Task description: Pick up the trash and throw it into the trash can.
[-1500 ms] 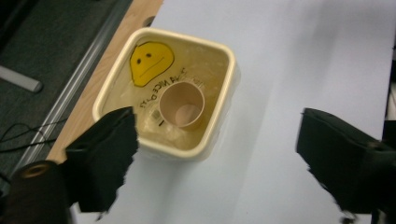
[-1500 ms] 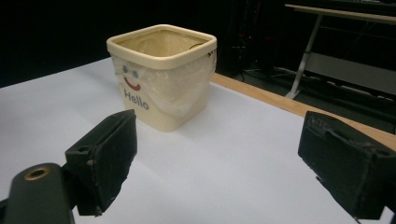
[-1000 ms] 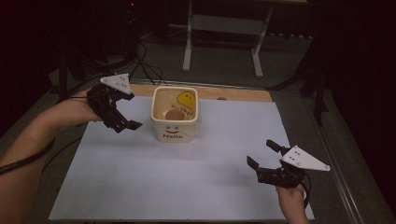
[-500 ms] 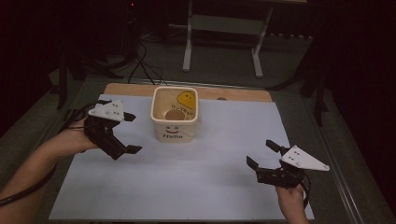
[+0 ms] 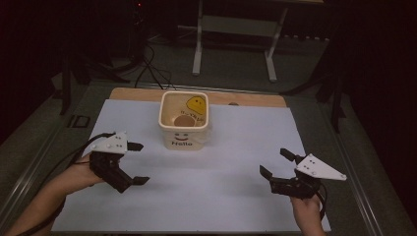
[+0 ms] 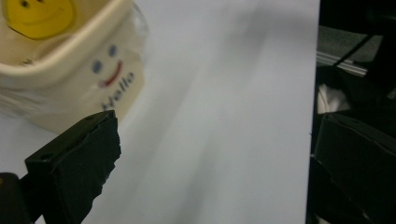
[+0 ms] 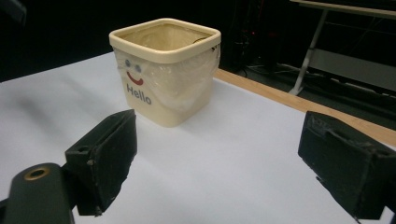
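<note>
Wooden table (image 5: pixel 255 100), top almost fully covered by a white sheet (image 5: pixel 246 162); bare wood showed only along the far edge. One cream tub (image 5: pixel 184 123) with a "Hello" face stood upright on the sheet, near the far edge.

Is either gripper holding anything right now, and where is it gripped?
Nothing is held: the left gripper and the right gripper are both open, apart from the cream tub.

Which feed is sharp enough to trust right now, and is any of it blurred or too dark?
High view: even light on the white sheet, surroundings dark. Left gripper view: bucket smeared, soft streaks across the sheet. Right gripper view: bucket sharp, "Hello" readable; the right tool close and slightly soft.
</note>
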{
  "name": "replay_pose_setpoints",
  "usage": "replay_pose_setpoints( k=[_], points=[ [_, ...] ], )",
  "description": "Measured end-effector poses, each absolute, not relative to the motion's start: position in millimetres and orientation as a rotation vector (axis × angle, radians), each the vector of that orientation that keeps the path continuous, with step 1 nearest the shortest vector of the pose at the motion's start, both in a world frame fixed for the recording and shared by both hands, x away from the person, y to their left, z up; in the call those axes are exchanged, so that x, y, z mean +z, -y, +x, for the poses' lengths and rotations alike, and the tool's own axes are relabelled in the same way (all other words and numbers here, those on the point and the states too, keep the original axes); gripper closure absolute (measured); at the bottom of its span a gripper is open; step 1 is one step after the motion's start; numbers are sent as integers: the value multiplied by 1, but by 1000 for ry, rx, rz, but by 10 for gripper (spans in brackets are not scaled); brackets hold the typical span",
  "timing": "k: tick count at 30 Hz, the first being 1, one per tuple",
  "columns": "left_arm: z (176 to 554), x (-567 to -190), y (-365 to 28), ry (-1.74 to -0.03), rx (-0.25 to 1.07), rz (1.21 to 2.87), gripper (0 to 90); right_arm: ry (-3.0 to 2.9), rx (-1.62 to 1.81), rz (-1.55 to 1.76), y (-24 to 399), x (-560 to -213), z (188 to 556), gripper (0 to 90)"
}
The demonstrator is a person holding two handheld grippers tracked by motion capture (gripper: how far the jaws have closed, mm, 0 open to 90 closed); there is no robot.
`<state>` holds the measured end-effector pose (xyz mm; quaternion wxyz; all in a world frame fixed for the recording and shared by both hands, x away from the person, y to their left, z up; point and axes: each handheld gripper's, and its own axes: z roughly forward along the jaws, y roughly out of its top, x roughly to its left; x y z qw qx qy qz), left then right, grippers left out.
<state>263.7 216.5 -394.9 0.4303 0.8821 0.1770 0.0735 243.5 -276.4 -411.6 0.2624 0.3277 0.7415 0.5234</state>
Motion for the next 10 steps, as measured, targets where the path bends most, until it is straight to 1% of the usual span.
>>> replay_pose_setpoints(
  k=[5,10],
  points=[
    [257,-413,-217,-453,145,2182,11,-2009,1413,885,276,-413,244,117],
    [255,-429,-218,-468,138,2167,11,-2013,1406,888,276,-414,244,117]
  ],
)
